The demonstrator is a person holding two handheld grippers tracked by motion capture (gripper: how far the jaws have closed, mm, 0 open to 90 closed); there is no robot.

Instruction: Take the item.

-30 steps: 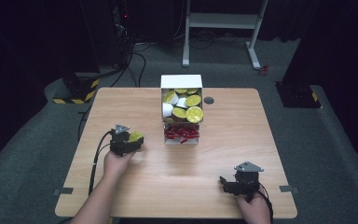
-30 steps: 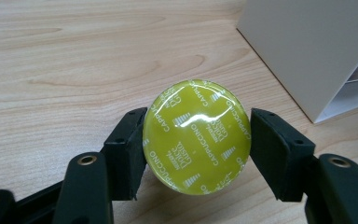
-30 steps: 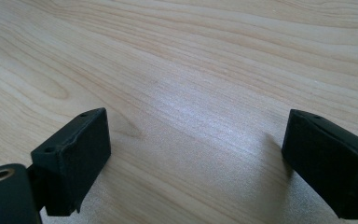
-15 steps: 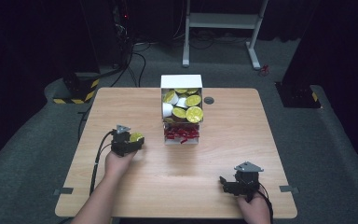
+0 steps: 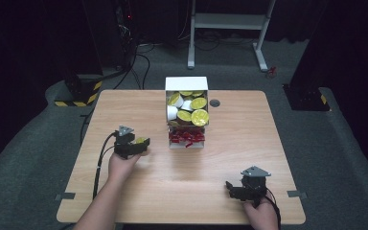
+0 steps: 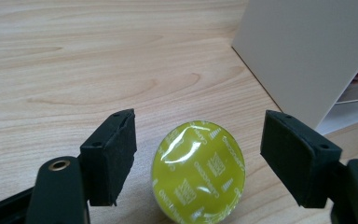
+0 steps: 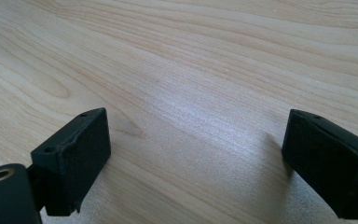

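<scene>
The right gripper (image 5: 230, 188) is resting near the table's (image 5: 124, 103) front edge, jaws gaping wide over bare wood, gripping nothing. Farther in, the left gripper (image 5: 141, 145) has just been opening; one yellow capsule (image 6: 198, 170) is sitting on the wood between its pads, clear of both. Beyond, one white box (image 5: 187, 84) is standing mid-table, showing about six yellow-lidded capsules (image 5: 200, 116) and red pieces (image 5: 187, 137), too small to count, below
</scene>
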